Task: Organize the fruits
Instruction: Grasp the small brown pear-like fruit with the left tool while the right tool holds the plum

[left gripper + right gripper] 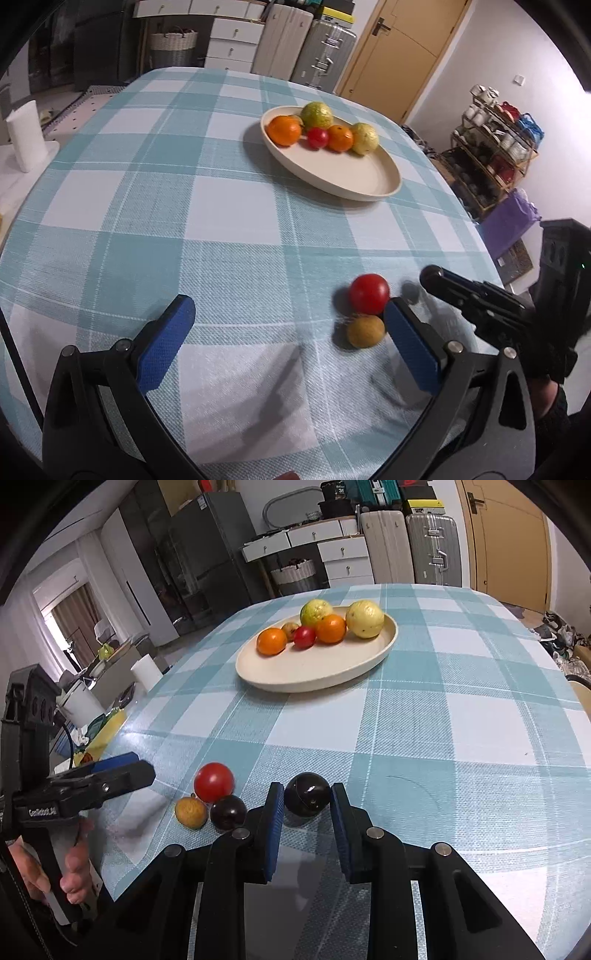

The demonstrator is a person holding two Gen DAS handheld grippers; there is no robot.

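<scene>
My right gripper (307,793) is shut on a dark plum (307,800) that rests on the checked tablecloth. To its left lie a second dark plum (228,812), a red tomato (214,782) and a small yellow-brown fruit (191,812). My left gripper (289,303) is open with nothing between its fingers; the tomato (369,293) and the yellow-brown fruit (365,331) sit just inside its right finger. A cream oval plate (369,181) farther back holds two oranges, a small red fruit and two green-yellow guavas.
The table's right edge drops off toward a purple bag (513,218) and a shelf of cups (491,155). A paper towel roll (24,136) stands off the table's left side. Bare cloth lies between the loose fruits and the plate (303,668).
</scene>
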